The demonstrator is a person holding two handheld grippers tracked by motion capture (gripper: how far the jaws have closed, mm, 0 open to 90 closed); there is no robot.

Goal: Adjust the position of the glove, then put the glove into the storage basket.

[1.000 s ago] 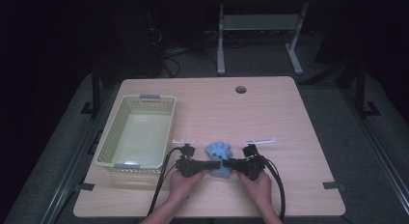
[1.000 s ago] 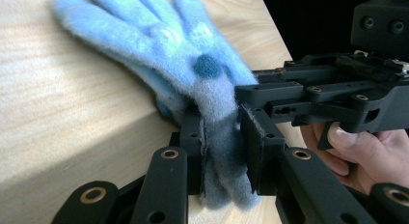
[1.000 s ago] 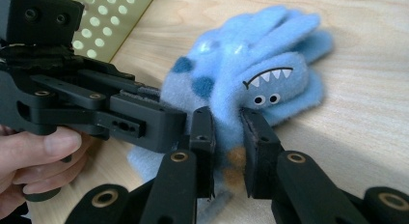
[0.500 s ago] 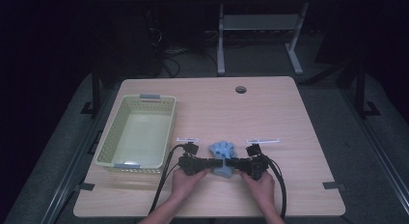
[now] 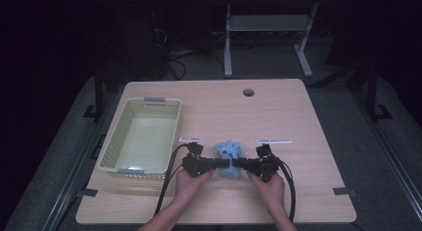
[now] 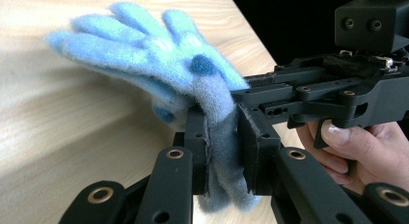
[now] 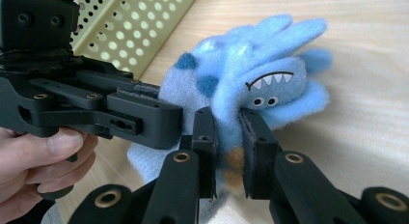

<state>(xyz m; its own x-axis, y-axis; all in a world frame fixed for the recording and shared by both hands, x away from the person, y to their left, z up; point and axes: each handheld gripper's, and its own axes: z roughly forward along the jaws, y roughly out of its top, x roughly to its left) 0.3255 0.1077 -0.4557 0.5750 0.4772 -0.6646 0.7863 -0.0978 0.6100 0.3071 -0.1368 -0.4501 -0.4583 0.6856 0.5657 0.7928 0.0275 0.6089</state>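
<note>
At nine o'clock on the bench (image 5: 298, 111) sits a pale green basket (image 5: 119, 141). The left tool (image 5: 225, 164) is clenched on a fuzzy blue glove (image 5: 229, 150) with dark spots and a toothy monster face, near six o'clock; the right tool (image 5: 238, 165) clamps it too.

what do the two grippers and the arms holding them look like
Both the left gripper and the right gripper are matte black, built of bolted bars with brass-ringed pivots and flat, square-ended fingers. Each has a boxy black block on top. Black cables trail from each back toward the person. The forearms are bare, no sleeves or gloves.
</note>
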